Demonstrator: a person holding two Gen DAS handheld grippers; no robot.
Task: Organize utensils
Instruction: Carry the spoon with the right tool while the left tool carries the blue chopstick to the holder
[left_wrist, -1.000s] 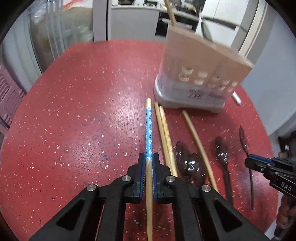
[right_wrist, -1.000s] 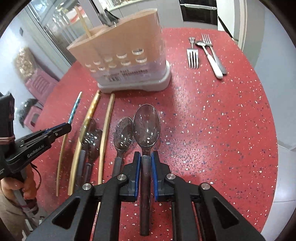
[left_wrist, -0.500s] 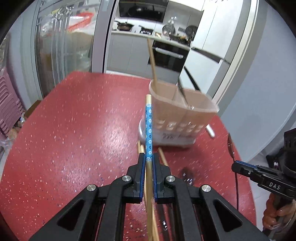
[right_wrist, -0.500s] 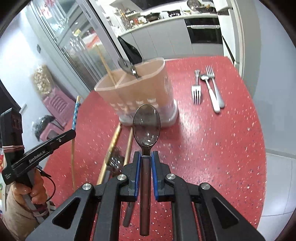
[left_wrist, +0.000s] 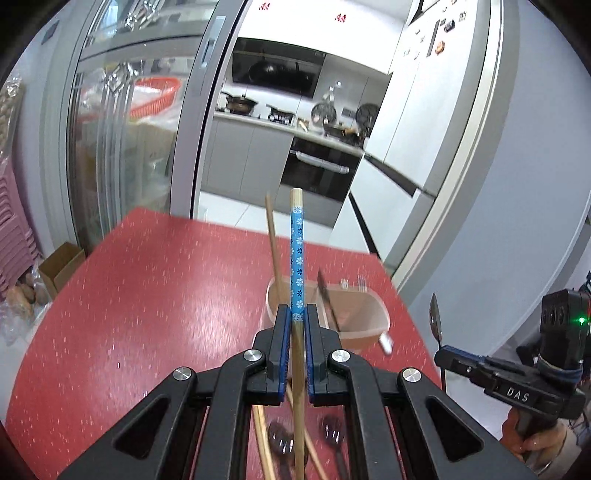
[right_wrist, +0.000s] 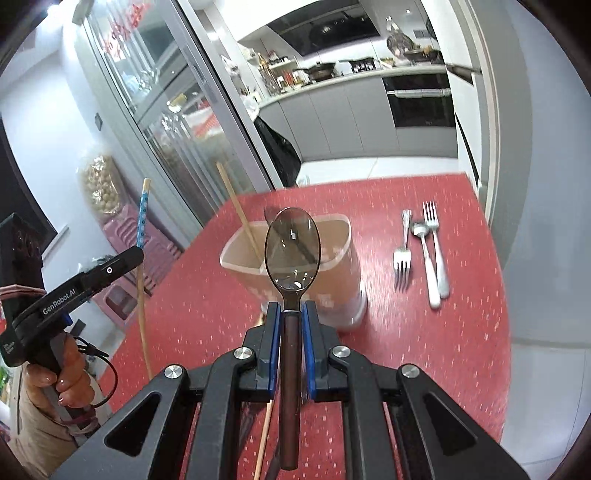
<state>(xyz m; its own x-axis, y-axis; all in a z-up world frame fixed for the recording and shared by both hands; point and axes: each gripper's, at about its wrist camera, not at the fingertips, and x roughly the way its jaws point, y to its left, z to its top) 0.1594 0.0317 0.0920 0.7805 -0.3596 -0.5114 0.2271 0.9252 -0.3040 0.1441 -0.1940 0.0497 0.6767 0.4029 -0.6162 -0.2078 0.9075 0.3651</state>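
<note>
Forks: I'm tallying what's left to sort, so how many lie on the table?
2, both on the red table right of the holder: one fork, another fork. More may be hidden.

The utensil holder (right_wrist: 295, 258) stands on the surface (right_wrist: 461, 332) with one chopstick (right_wrist: 236, 214) upright inside. To its right lie two forks (right_wrist: 432, 236) flanking a spoon (right_wrist: 428, 266).
</note>
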